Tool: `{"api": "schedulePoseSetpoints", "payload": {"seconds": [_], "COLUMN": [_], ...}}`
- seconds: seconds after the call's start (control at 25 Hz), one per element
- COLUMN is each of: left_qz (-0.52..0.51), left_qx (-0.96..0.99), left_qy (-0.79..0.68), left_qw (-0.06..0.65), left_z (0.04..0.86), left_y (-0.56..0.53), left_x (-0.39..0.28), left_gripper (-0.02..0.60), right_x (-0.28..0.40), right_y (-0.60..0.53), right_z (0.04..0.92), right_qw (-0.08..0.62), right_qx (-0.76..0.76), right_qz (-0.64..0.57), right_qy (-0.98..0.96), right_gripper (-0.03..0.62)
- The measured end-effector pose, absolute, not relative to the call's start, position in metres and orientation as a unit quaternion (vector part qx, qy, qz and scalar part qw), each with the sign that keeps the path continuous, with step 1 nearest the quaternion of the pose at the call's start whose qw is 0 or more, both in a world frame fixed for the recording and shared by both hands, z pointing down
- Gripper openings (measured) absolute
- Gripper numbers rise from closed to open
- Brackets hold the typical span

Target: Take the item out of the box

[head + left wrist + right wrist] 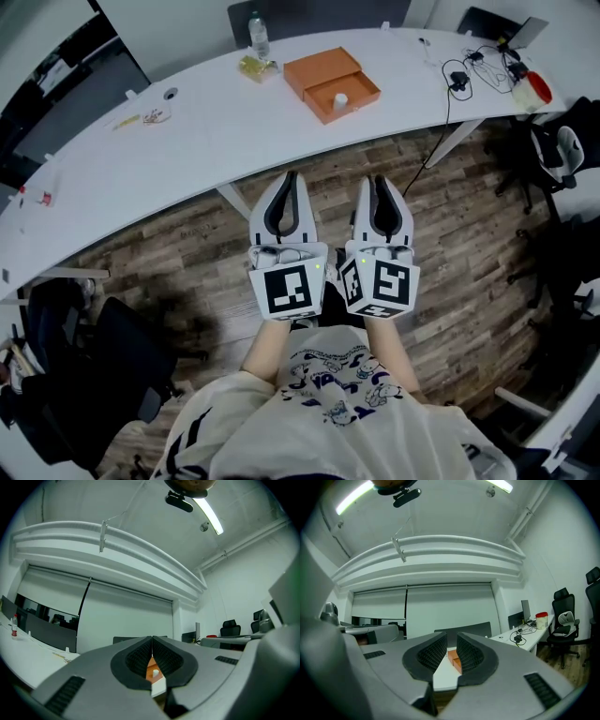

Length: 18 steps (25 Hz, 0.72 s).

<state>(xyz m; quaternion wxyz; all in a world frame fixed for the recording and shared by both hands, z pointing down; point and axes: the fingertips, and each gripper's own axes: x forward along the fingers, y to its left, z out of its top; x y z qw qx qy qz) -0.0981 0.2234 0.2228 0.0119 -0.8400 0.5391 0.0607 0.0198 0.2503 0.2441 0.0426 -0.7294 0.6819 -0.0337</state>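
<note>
As the left gripper (292, 176) and right gripper (377, 178) hang shut and empty, spread one before dropping straight onto the small white cylinder (340, 99) in the open orange cardboard box (364, 92) by the curved white table's (187, 141) far edge.

One orange box (362, 92), one white item (340, 99), one clear bottle (259, 37).

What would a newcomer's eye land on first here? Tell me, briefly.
The open orange box stands out on the curved white table, with a small white item sitting inside it. In the foreground, the left gripper and right gripper are held side by side over the wood floor, both shut and empty, well short of the box.
</note>
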Motion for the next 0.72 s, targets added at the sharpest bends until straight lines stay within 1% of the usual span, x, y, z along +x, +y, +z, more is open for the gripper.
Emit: {"api": "schedulePoseSetpoints", "payload": {"seconds": [0.72], "left_qz": [0.049], "left_qx": [-0.815], "left_qy": [0.578], "left_qw": [0.011], "left_z": [0.227], "left_y": [0.116], "left_x": [-0.031], "left_gripper": [0.018], "right_x": [0.086], "right_y": [0.128], "right_z": [0.252], "right_qw": [0.037], "right_qx": [-0.691], "right_qz": [-0.053], "right_qy": [0.720], "right_gripper": [0.063]}}
